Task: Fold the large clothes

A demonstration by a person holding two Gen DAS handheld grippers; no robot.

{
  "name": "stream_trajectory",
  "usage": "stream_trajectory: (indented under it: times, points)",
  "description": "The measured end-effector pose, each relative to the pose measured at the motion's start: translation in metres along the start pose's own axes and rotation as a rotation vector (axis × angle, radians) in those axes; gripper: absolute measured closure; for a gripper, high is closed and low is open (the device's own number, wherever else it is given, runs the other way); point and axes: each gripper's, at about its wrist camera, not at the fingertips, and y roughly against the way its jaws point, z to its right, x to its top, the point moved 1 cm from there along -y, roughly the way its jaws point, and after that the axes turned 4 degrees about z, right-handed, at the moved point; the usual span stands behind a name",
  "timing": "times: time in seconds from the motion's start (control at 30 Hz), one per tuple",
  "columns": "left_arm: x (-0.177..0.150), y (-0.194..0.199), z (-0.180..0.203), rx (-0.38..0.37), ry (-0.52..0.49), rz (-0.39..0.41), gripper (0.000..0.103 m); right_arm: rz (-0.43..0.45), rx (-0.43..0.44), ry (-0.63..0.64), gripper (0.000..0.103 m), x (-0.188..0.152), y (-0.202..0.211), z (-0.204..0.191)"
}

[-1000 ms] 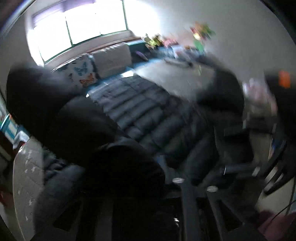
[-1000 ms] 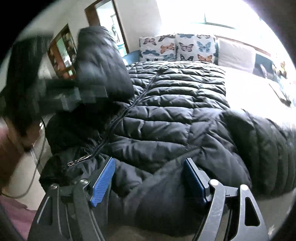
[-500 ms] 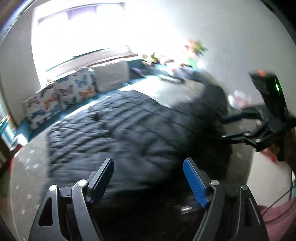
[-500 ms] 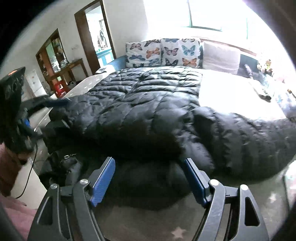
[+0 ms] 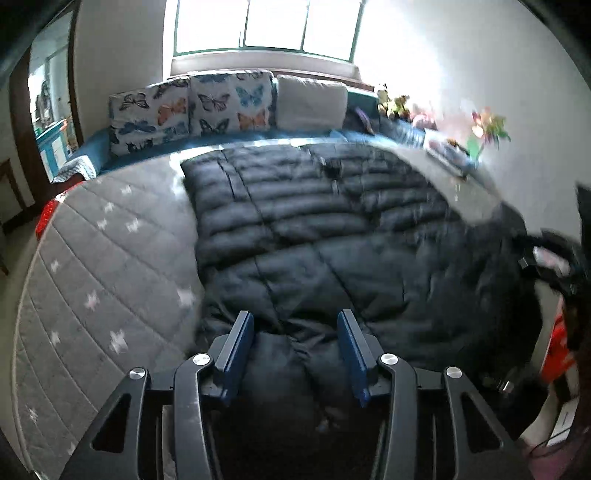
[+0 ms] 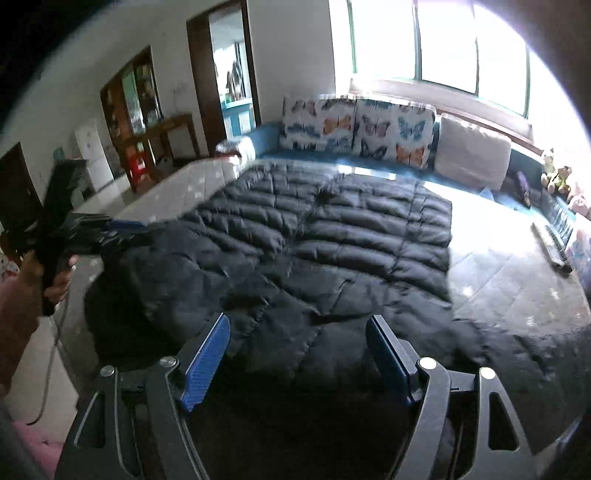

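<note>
Half a second ago the left tongs were spread wide above a blurred coat; now their blue pads sit closer together with a fold of dark fabric between them. In the right view the coat's far sleeve, earlier draped out to the right, now lies folded in, and the garment reads as a flatter block.

A large black quilted puffer coat [image 5: 332, 229] lies spread on a bed [image 5: 103, 266] covered by a grey quilted mattress pad with small white star shapes. Beyond the coat, against the far edge of the bed, stand butterfly-print cushions [image 5: 195, 107] and a plain white cushion [image 5: 312, 101] under a bright window [image 5: 266, 26]. Soft toys [image 6: 556, 171] sit far to the right. In the right view an open doorway [image 6: 231, 77] and a wooden cabinet [image 6: 136, 99] show to the left.

The left tongs [image 5: 295, 332] are partly closed over the coat's near edge — fabric bunches up between the pads, though whether they actually pinch it I cannot tell. The right tongs [image 6: 301, 347] are spread wide just above the coat's near hem [image 6: 303, 369], holding nothing. At the left edge of the right view, the person's hand [image 6: 55, 277] grips the left tool's handle beside the coat's corner.
</note>
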Motion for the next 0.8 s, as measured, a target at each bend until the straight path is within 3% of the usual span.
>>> stream_trajectory:
  times: [0.13,0.3,0.47,0.57,0.7,0.8]
  points:
    - [-0.038,-0.006,0.004,-0.012,0.038,0.009,0.053,-0.105,-0.003,-0.024,0.02,-0.024,-0.031,0.01]
    - [-0.06,-0.007,0.008,0.026,0.028,0.044,0.053,-0.127,-0.019,0.015,0.02,-0.041,-0.041,0.012]
    - [-0.064,0.0,0.01,0.054,0.014,0.038,0.054,-0.143,-0.029,0.007,0.021,-0.033,-0.027,0.014]
    - [-0.065,0.004,0.01,0.061,0.002,0.035,0.053,-0.096,-0.04,-0.019,0.021,-0.026,-0.011,0.014]
    - [-0.061,0.007,0.014,0.085,-0.022,0.033,0.053,-0.151,-0.046,-0.053,0.021,-0.041,-0.029,0.026]
    - [-0.057,0.008,0.02,0.119,-0.056,0.018,0.053,-0.13,-0.041,-0.042,0.021,-0.045,-0.029,0.027]
